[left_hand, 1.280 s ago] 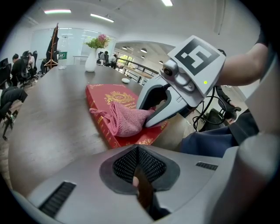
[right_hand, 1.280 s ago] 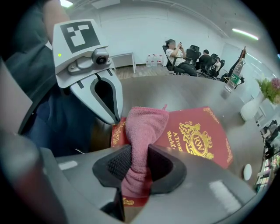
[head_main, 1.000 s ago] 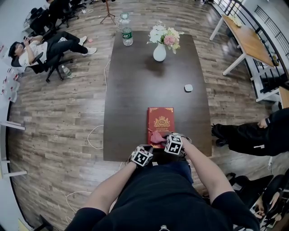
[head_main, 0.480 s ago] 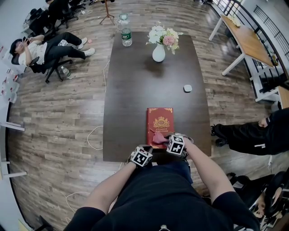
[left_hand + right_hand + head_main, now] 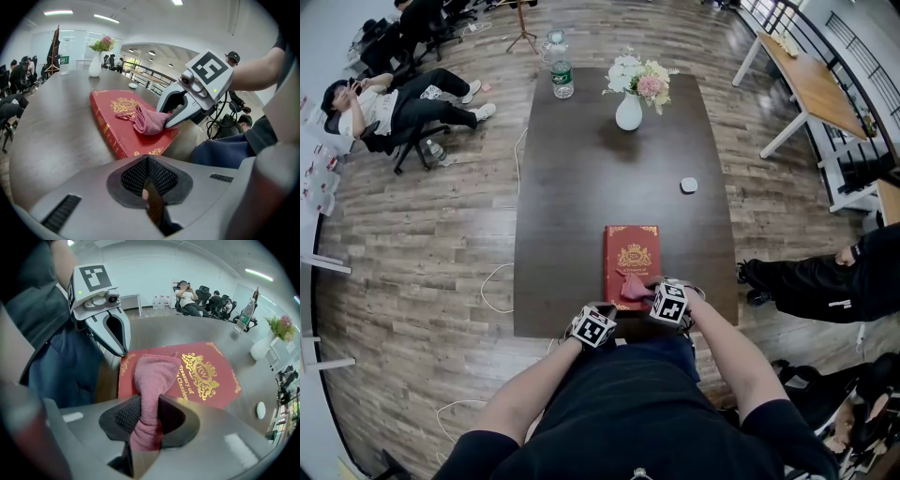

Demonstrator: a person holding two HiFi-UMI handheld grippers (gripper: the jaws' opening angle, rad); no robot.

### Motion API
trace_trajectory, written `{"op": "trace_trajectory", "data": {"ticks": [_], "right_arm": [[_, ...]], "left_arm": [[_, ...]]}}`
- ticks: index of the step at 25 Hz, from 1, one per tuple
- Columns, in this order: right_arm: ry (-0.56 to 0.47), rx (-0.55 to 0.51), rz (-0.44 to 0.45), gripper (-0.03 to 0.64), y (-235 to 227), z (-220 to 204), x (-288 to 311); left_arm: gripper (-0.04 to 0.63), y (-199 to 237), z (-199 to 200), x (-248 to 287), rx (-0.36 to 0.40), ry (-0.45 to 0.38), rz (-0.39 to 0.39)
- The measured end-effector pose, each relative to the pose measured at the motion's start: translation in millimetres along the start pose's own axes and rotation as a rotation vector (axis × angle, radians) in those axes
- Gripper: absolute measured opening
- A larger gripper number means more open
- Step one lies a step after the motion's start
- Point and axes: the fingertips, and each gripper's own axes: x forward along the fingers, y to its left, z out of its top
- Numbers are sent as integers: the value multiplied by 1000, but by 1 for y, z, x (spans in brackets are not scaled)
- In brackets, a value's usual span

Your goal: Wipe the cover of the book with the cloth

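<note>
I hold the pink terry cloth (image 5: 153, 373) clamped in the right gripper (image 5: 146, 420) on the red gilt-stamped book (image 5: 208, 380), at the near edge of the dark table (image 5: 581, 178). The left gripper (image 5: 149, 185) has its jaws together, empty. Open tabletop lies left of the book.

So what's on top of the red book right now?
A crumpled pink cloth, clamped in the right tool, rests on the red hardcover book's near end. The gold crest beyond it shows; the cover beneath the cloth is hidden.

dark table (image 5: 581, 178) with book (image 5: 632, 253), vase (image 5: 629, 111), bottle (image 5: 563, 77)
</note>
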Motion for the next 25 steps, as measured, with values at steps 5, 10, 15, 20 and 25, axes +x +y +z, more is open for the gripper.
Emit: {"op": "trace_trajectory", "data": {"ticks": [5, 10, 15, 20, 25], "right_arm": [[4, 10, -5, 110, -2, -5, -2], [9, 11, -14, 110, -3, -11, -1], [14, 17, -19, 110, -3, -13, -6], [20, 22, -28, 110, -5, -22, -7], [23, 36, -38, 110, -7, -27, -11]], "left_arm": [[-5, 3, 1, 1, 4, -6, 10], [-5, 2, 2, 2, 6, -14, 9], [-5, 1, 1, -4, 8, 7, 12], [-5, 2, 2, 0, 10, -11, 13], [-5, 2, 3, 0, 16, -18, 15]]}}
